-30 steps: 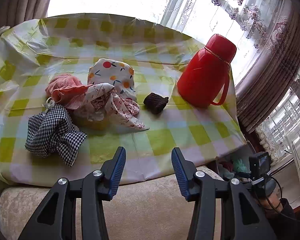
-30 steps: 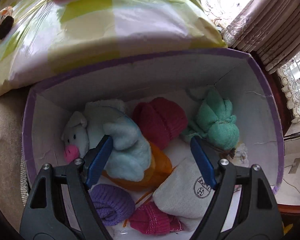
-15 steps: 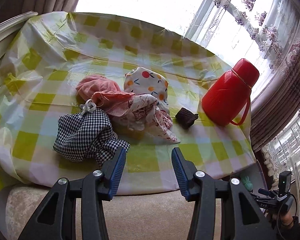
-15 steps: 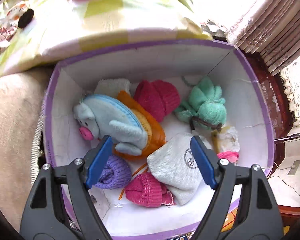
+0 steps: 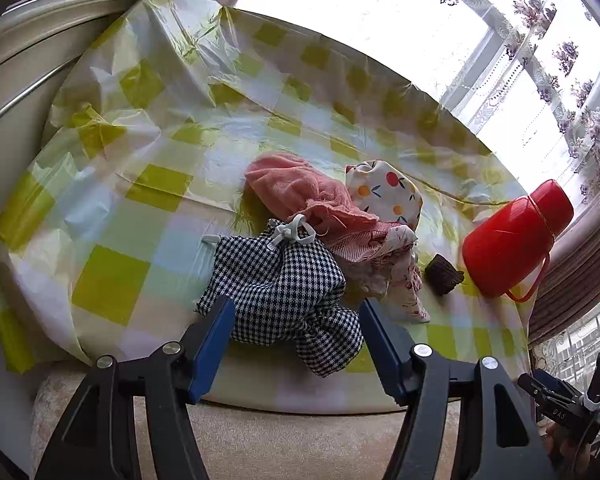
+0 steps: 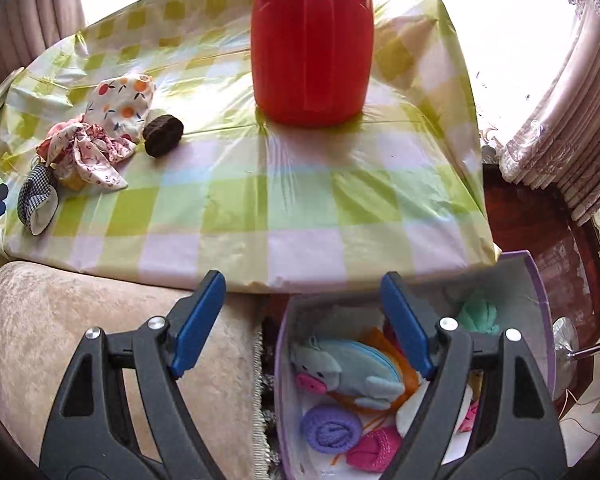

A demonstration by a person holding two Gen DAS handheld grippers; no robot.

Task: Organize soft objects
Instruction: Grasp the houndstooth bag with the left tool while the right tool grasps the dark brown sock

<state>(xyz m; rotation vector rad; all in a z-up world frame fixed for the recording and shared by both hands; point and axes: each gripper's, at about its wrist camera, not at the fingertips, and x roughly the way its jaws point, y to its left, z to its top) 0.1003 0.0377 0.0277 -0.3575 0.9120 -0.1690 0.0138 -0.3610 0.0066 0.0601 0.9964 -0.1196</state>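
Left wrist view shows the left hand-held gripper [image 5: 296, 336] with its jaws just opened wider, poised over the near edge of the counter [image 5: 112, 280]; the black-and-white checked pouch [image 5: 284, 284] lies between and beyond the blue pads, which do not press on it, so nothing is held yet. Just behind that pouch sit a pink cloth [image 5: 296, 188], a fruit-print pouch [image 5: 388, 192] and a crumpled floral cloth [image 5: 396, 272], all touching or overlapping in one heap, with a small dark brown lump [image 5: 444, 280] just beside them and a red flask [image 5: 512, 244] further right. Right wrist view shows the right hand-held gripper [image 6: 304, 320] open and empty, above the gap between a beige cushion [image 6: 80, 320] and a purple-rimmed box [image 6: 540, 292] that stands below the counter's edge. Inside the box lie a pale blue pig toy [image 6: 348, 372], a purple knitted roll [image 6: 332, 432], a pink knitted piece [image 6: 372, 448], something orange [image 6: 404, 364] and a mint-green bundle [image 6: 476, 314]. By my reading the job is roughly half done: several soft things are already in the box, while about five still wait on the counter. The checked pouch looks like the next one to go, and the flask probably stays where it is.
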